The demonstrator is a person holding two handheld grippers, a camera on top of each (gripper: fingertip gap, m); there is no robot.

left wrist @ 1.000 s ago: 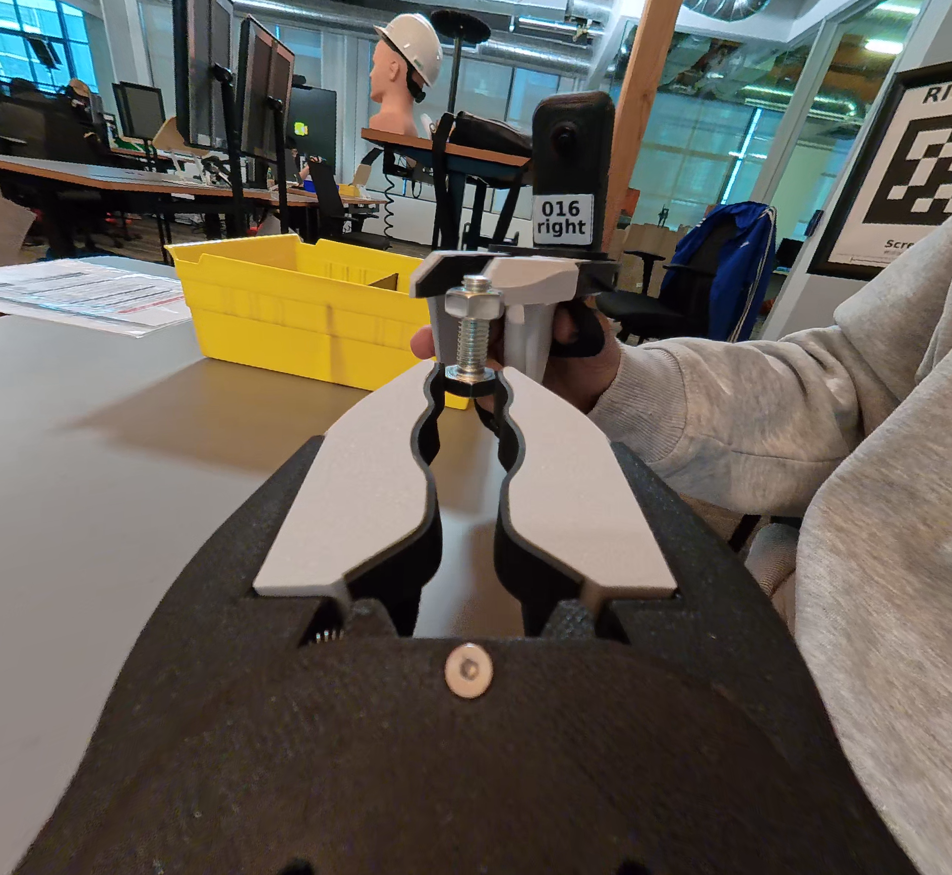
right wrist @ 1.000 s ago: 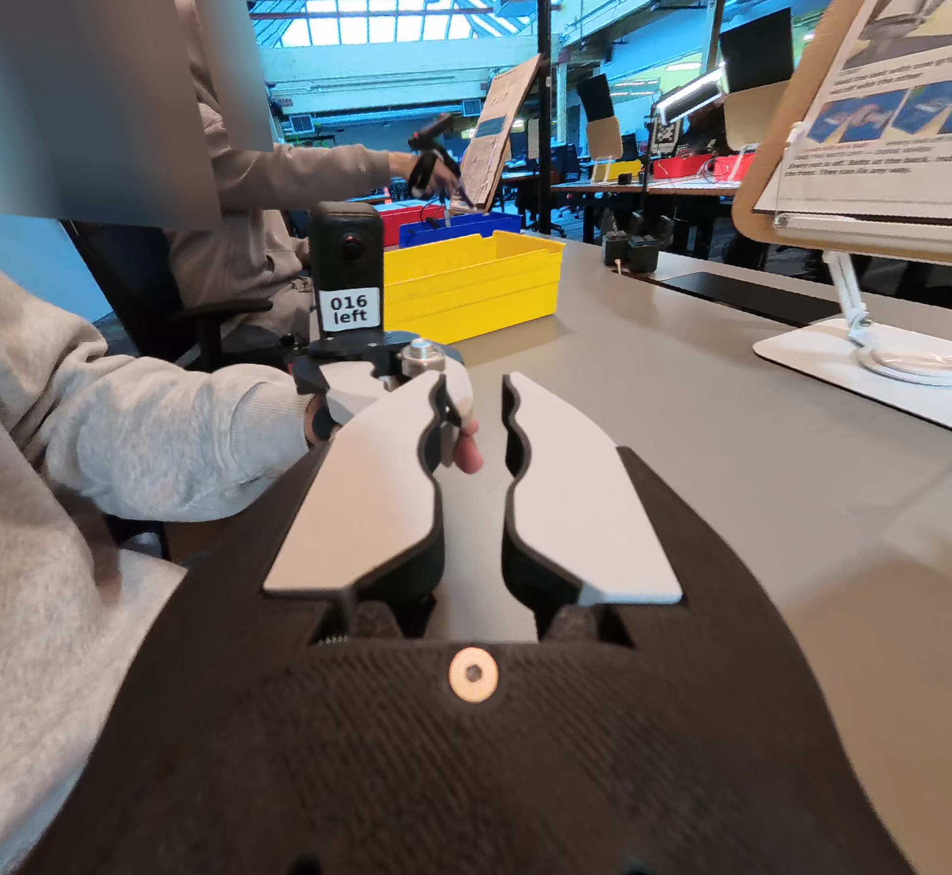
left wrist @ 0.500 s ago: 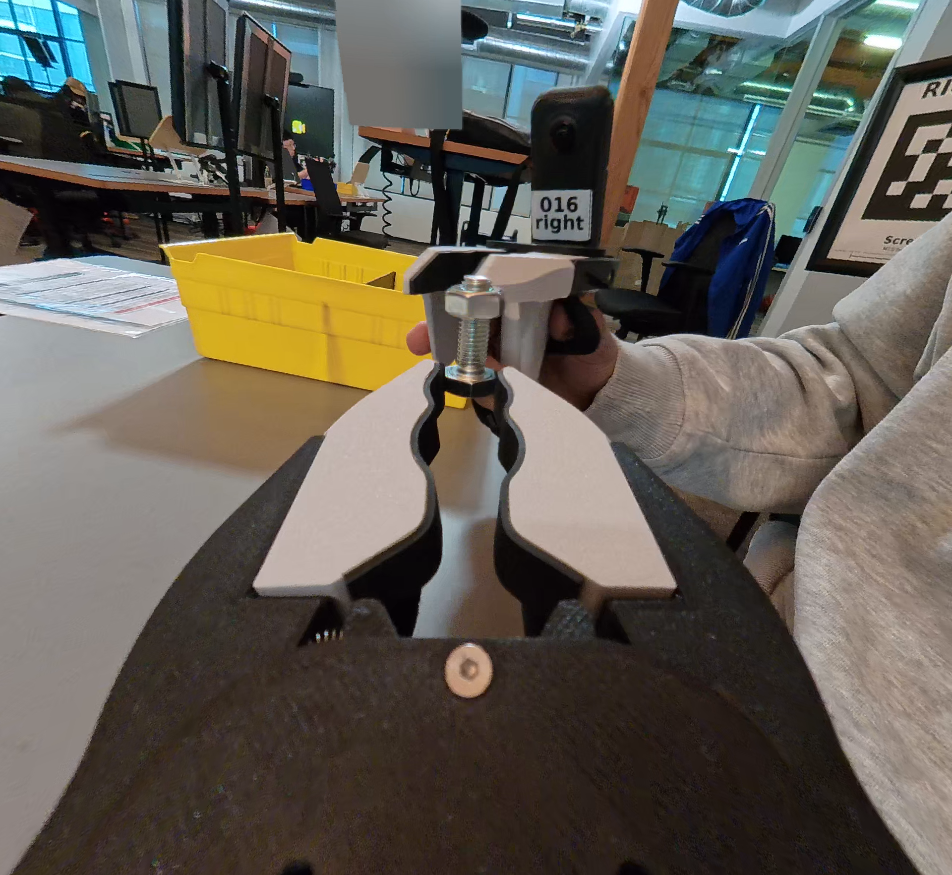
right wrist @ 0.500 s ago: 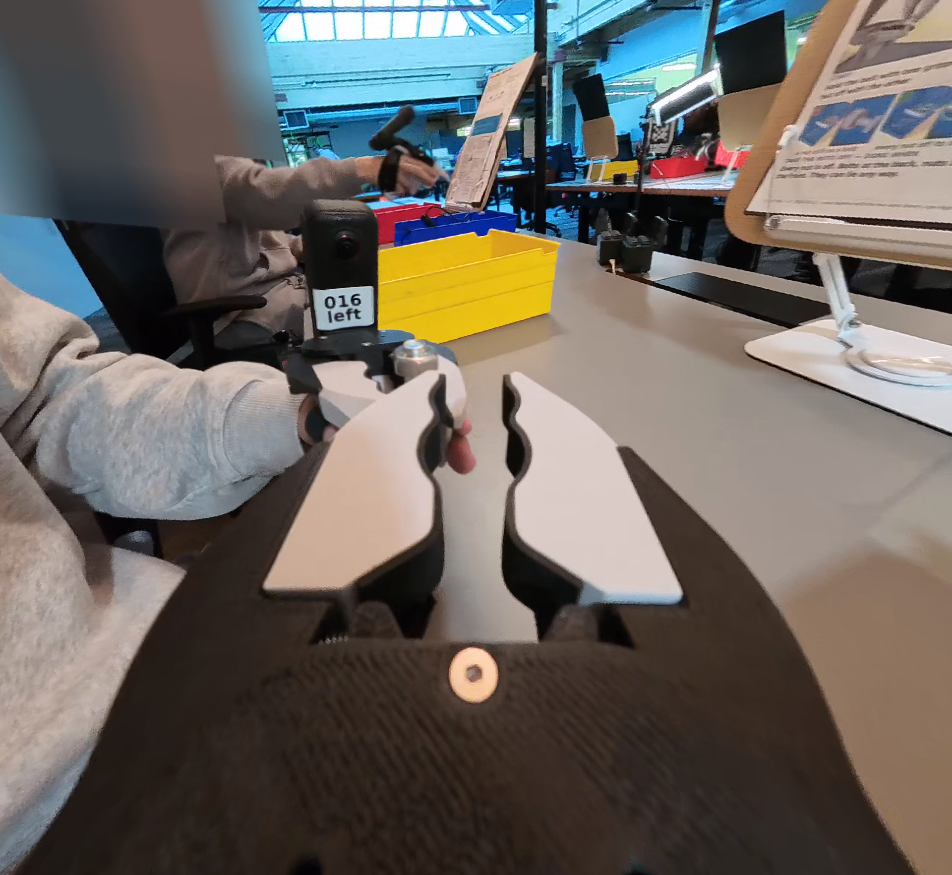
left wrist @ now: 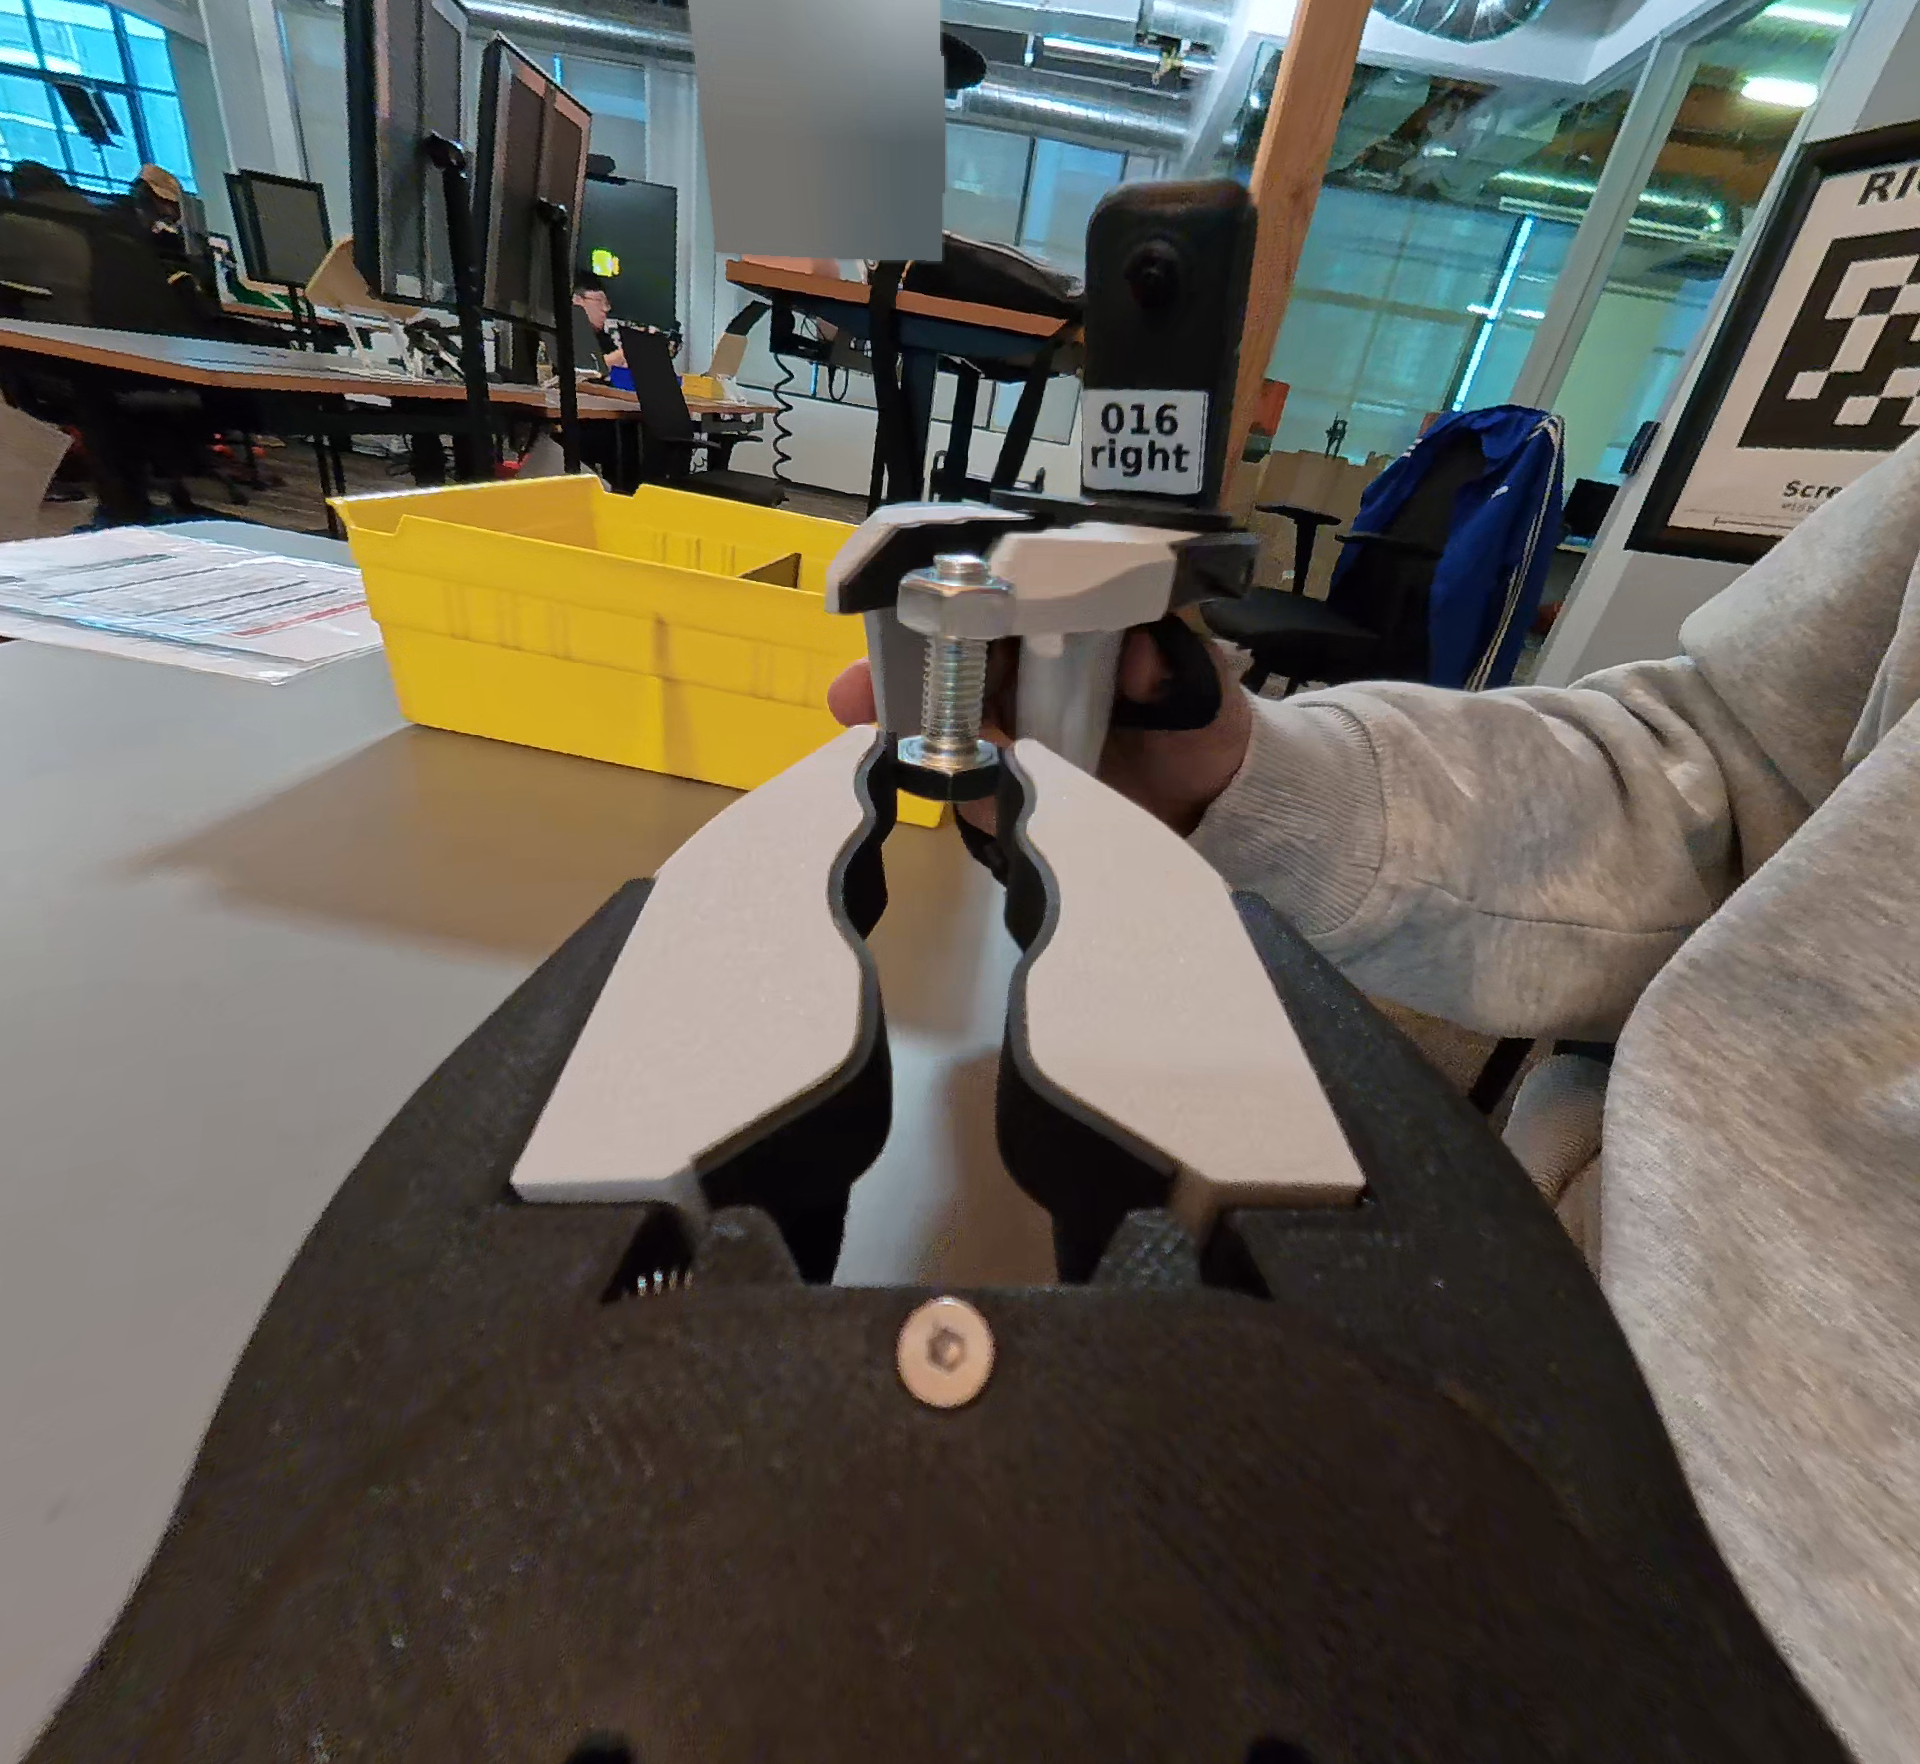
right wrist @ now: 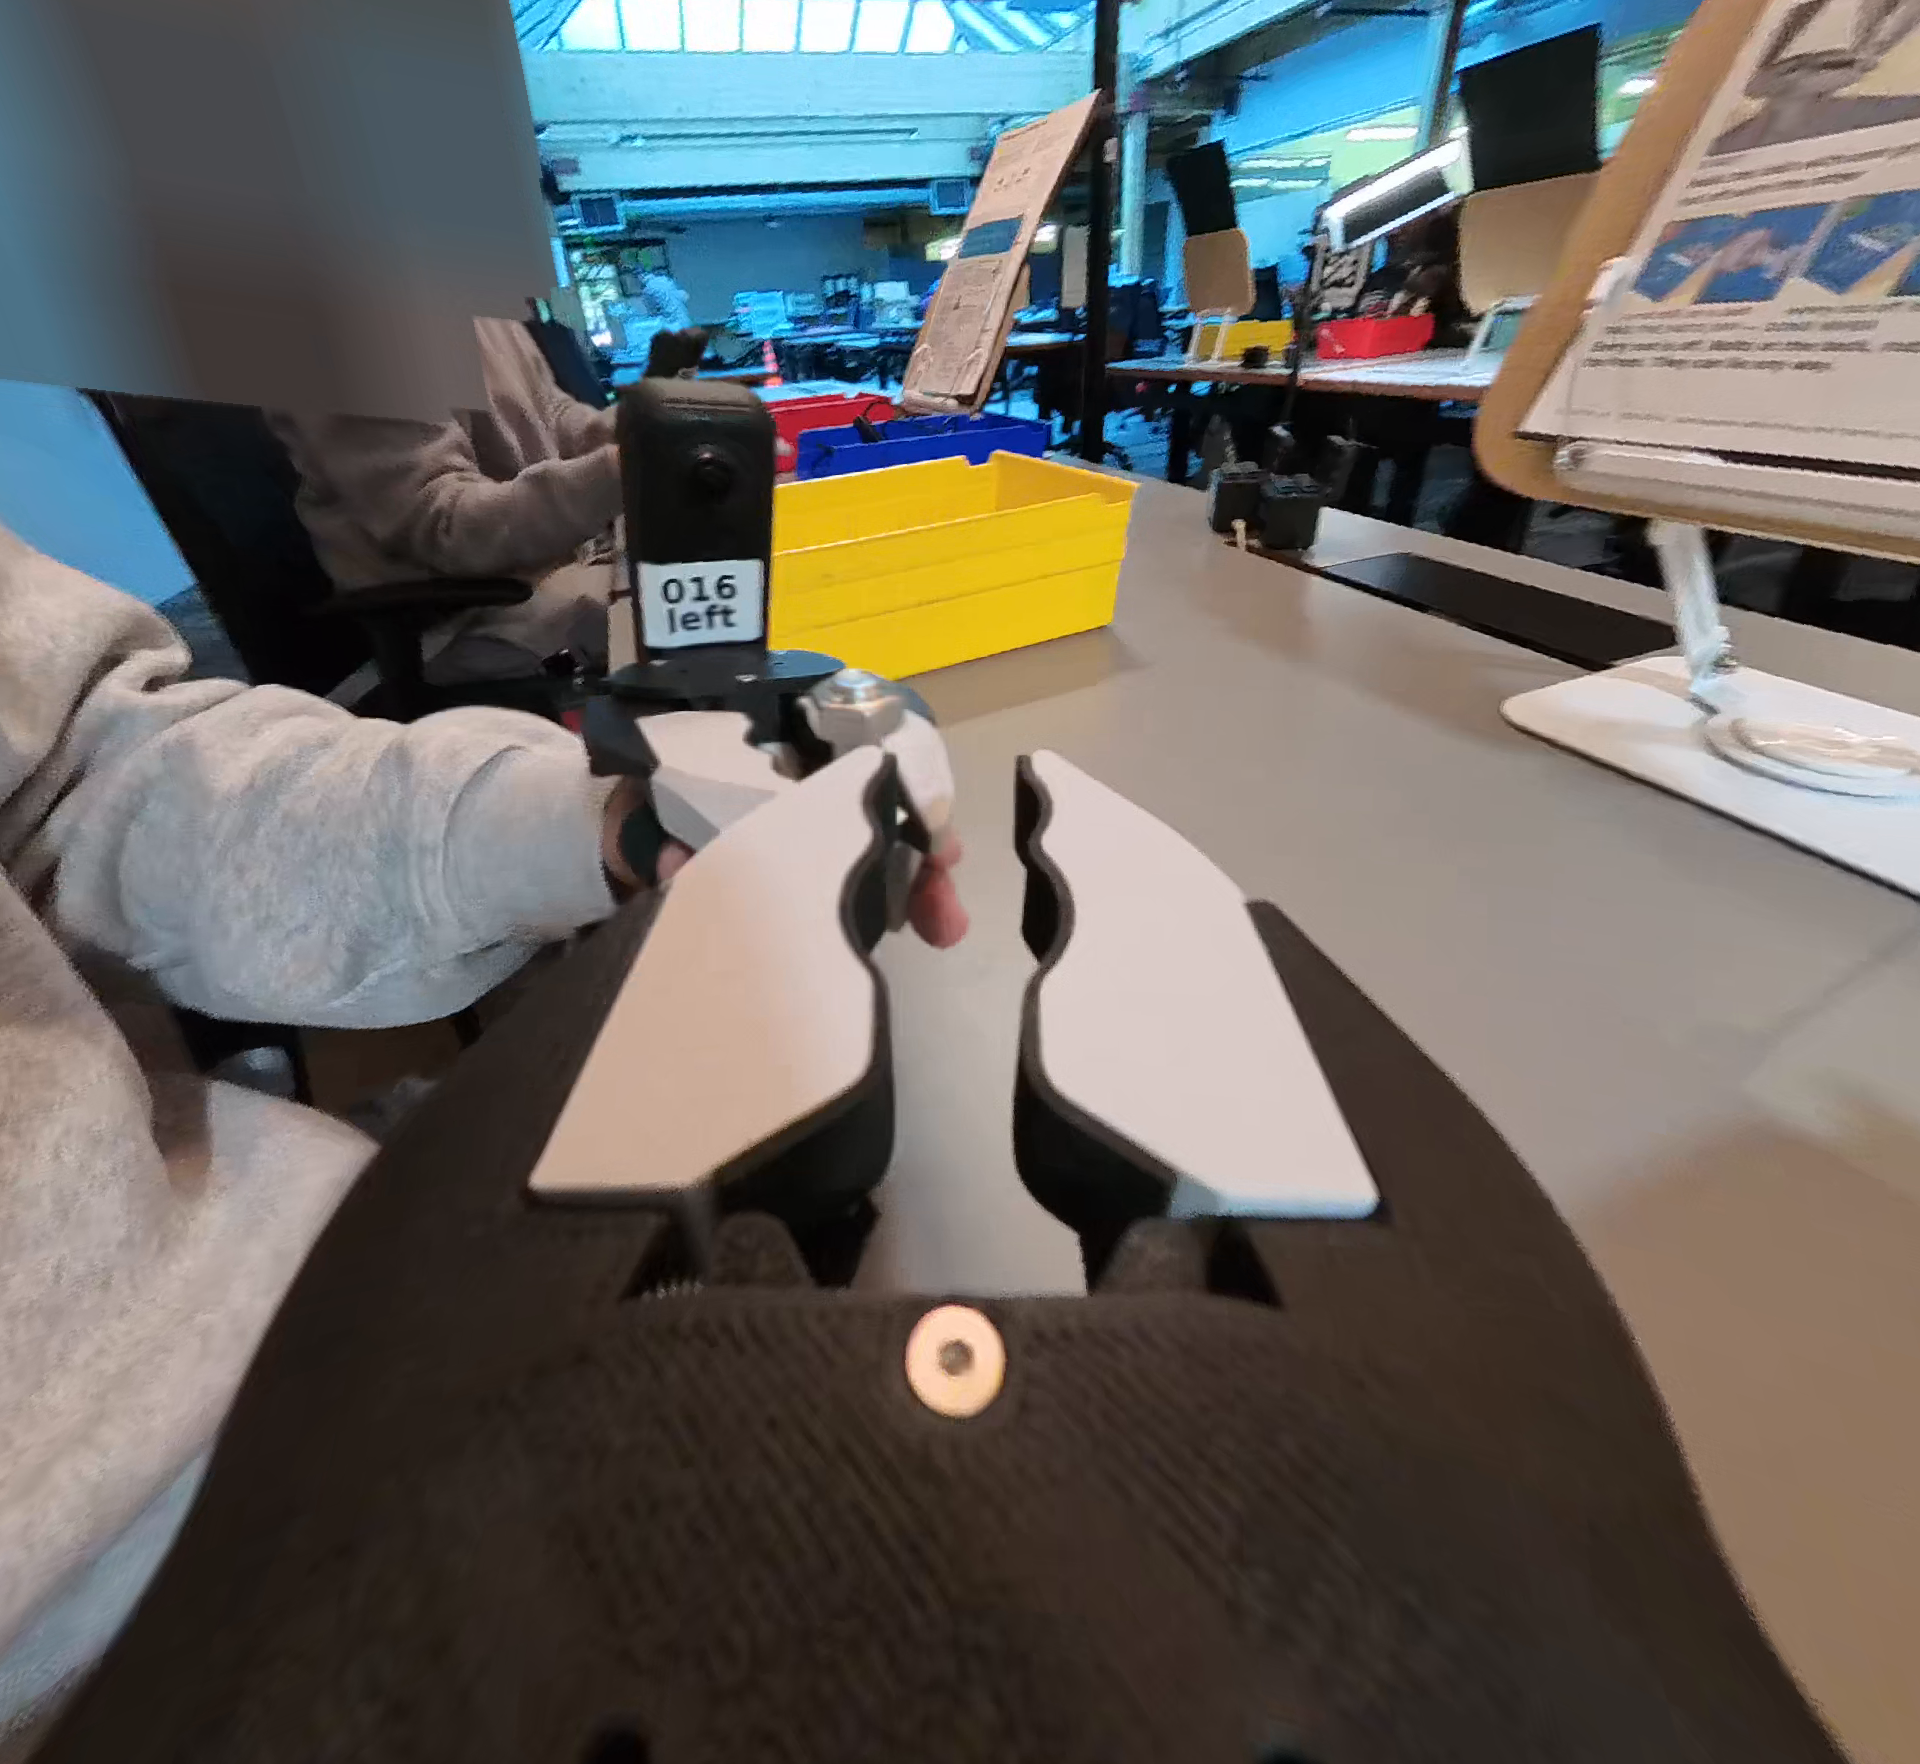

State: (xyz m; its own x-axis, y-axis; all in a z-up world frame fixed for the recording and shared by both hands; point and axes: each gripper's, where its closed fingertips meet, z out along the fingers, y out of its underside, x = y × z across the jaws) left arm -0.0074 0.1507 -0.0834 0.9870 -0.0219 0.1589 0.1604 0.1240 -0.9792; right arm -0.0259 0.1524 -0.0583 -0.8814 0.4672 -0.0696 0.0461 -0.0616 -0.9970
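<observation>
Over the grey table (left wrist: 260, 883), my left gripper (left wrist: 940, 769) is pinching a bolt (left wrist: 951, 675) upright by its head; my right gripper (right wrist: 956, 779) is gaping slightly, holding nothing.

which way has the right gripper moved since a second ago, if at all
No, not noticeably: in the left wrist view the right gripper sits at the same spot against the yellow bin's right end as before.

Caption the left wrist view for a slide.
Left claw grips an upright bolt by its head, yellow bin behind.
</observation>
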